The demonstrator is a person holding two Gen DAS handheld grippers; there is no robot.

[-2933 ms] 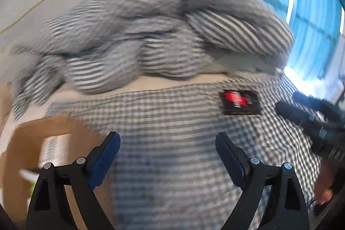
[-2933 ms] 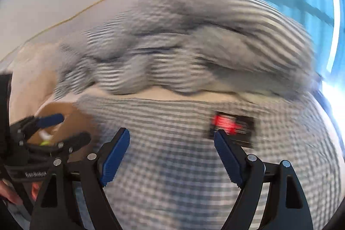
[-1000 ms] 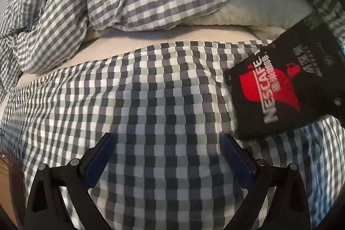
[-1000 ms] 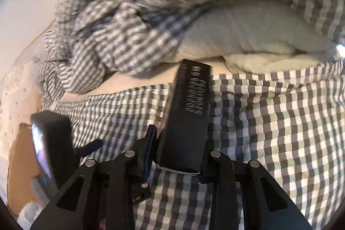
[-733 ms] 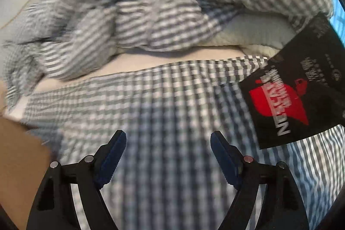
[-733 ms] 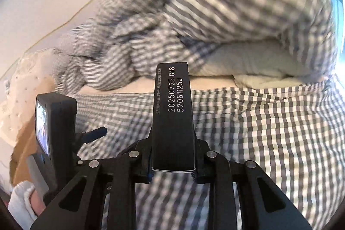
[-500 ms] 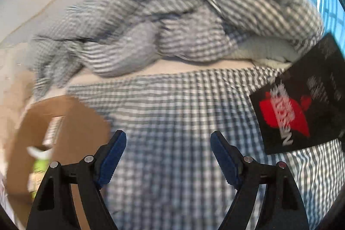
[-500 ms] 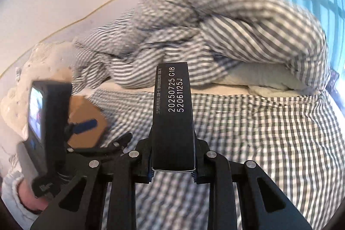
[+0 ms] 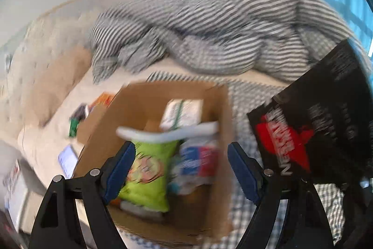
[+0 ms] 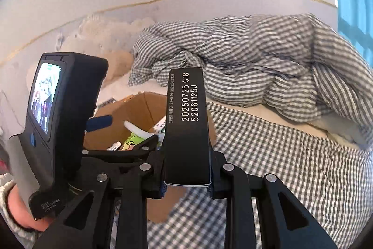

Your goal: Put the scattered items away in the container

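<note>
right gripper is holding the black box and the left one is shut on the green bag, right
Not quite. The right gripper does hold the black box, but the left gripper is open, jaws apart above the carton, gripping nothing. The left wrist view shows it.

The black box (image 10: 186, 130) clamped in my right gripper (image 10: 186, 181) reads "20250725 G18" over "52061125J" on its narrow top face. Left of the box, my other handset (image 10: 58, 123) says "Data Acquisition System" near its base.
</note>
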